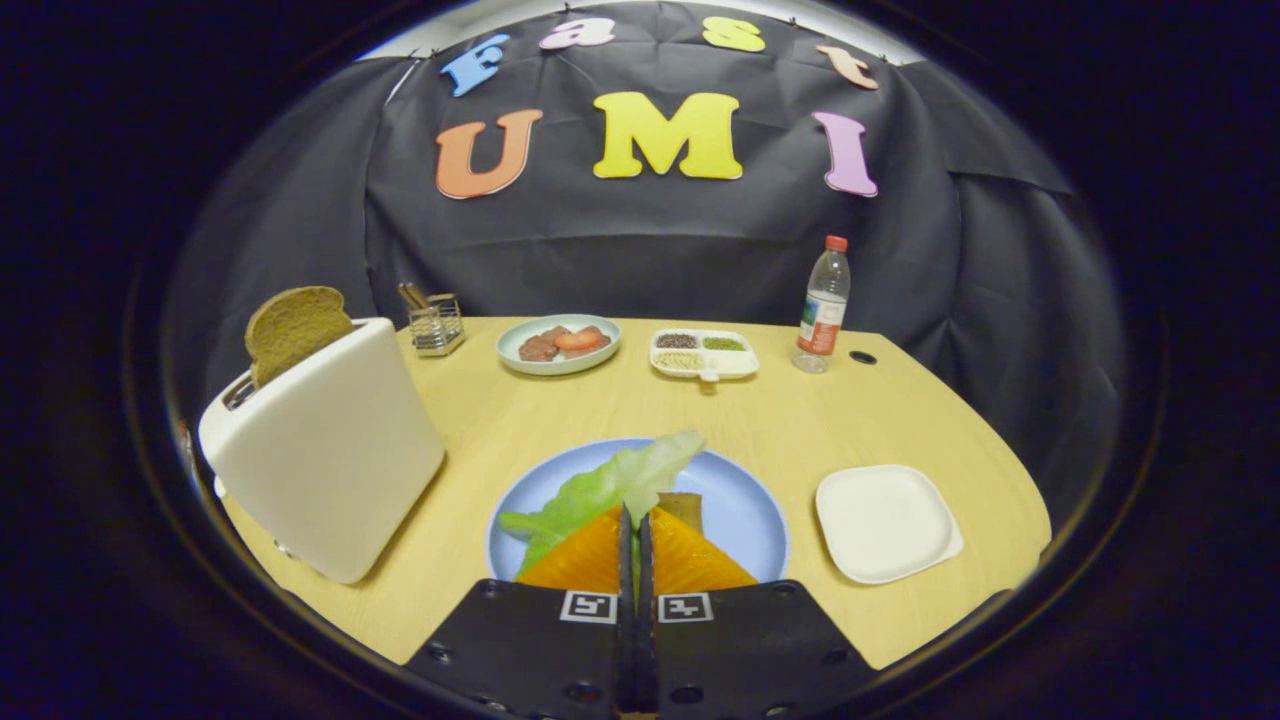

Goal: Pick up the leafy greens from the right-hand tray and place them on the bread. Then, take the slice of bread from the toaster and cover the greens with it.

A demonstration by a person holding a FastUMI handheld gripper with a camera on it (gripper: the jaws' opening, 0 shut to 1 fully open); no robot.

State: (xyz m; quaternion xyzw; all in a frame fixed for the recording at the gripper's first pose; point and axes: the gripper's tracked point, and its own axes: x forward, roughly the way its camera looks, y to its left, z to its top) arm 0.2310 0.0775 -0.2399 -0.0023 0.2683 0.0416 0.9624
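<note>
Between the closed jaws (634, 540), a lettuce leaf (610, 490) is pinched above the bread (682, 508) on a blue plate (745, 510). Released off-centre, it could slide off. Left, the toaster (325, 450) holds another bread slice (292, 328); right, the white tray (885, 522) sits on the desk (640, 410).

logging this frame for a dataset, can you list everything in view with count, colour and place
toaster: 1, white, to the left of the blue plate
bread slice: 1, brown, standing in the toaster
blue plate: 1, just ahead of the fingers
leafy greens: 1, green, on the blue plate, at the fingertips
bread: 1, brown, under the greens
white tray: 1, right of the blue plate
food plate: 1, pale, far side
divided dish: 1, white, beside it
bottle: 1, clear, red cap, far right
wire holder: 1, metal, behind the toaster
table: 1, light wood
gripper: 1, fingers closed together over the greens
</note>
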